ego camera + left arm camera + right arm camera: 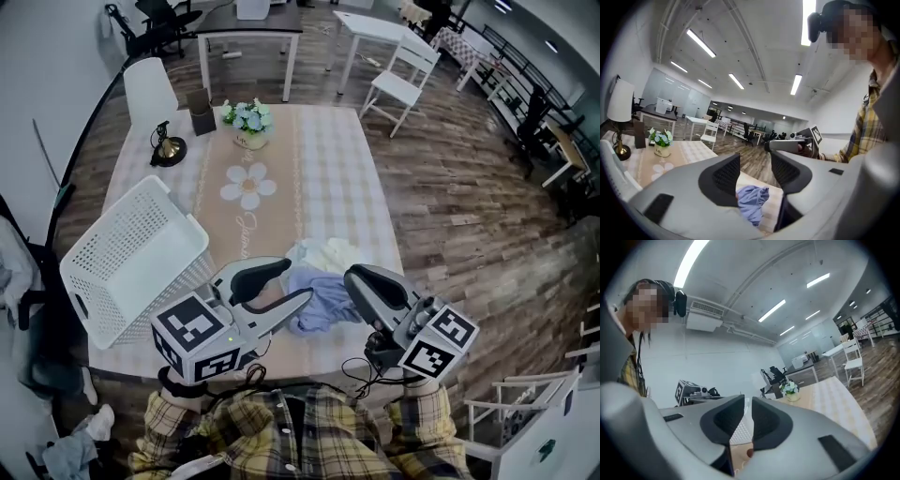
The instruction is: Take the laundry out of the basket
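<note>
The white laundry basket [131, 258] lies tipped on its side at the table's front left, its mouth facing the near edge. A blue garment [323, 300] and a cream one [323, 251] lie heaped on the table in front of me. My left gripper [298, 281] hangs level above the blue garment [752, 201] with its jaws apart and nothing between them [754, 164]. My right gripper [352, 277] is raised opposite it, jaws drawn to a thin slit [747, 411] with nothing in it. Through the slit shows the basket [740, 430].
The checked table [347, 169] carries a flower pot [248, 120], a small lamp [167, 148] and a brown box [201, 114] at its far end. A white chair [150, 89] stands behind it, another chair [398, 80] to the far right.
</note>
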`<action>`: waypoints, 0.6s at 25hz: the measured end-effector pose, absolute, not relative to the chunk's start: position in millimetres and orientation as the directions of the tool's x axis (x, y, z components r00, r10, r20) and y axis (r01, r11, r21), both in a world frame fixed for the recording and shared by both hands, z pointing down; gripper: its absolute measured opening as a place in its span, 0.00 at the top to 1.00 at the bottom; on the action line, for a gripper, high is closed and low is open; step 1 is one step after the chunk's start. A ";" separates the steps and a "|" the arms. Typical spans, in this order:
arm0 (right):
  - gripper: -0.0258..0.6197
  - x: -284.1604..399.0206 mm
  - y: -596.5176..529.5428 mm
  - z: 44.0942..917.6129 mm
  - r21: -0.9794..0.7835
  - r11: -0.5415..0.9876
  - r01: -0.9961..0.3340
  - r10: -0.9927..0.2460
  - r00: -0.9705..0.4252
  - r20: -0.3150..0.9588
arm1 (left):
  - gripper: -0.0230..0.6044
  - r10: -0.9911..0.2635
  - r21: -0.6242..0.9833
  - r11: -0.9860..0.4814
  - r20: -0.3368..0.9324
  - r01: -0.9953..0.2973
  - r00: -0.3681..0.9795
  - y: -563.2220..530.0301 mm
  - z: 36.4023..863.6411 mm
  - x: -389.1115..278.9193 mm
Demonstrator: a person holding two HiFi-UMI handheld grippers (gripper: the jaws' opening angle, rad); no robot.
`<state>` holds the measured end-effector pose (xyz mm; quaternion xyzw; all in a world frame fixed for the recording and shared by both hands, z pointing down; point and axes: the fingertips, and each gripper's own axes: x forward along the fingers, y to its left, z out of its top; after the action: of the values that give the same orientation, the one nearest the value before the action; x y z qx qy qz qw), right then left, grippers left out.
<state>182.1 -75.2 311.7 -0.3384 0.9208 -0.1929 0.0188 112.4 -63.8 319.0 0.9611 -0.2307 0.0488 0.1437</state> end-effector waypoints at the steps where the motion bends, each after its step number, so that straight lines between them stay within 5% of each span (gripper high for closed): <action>1: 0.85 181.3 -73.9 304.7 -0.372 0.699 -0.610 -0.632 -0.771 0.078 | 0.60 -0.433 0.255 -0.854 0.135 -0.454 0.891 -61.0 310.2 115.4; 9: 0.94 150.1 -59.0 274.2 -0.398 0.742 -0.539 -0.579 -0.815 0.025 | 0.92 -0.487 0.284 -0.836 0.011 -0.470 0.873 -54.4 276.6 111.1; 15: 0.94 127.3 -43.3 265.0 -0.397 0.764 -0.509 -0.568 -0.822 -0.037 | 0.94 -0.491 0.292 -0.836 -0.019 -0.465 0.871 -40.0 280.4 98.7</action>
<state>127.3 -43.3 265.0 -0.2877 0.9358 -0.1882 0.0779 98.7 -40.0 280.4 0.9570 -0.2496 -0.0466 0.1405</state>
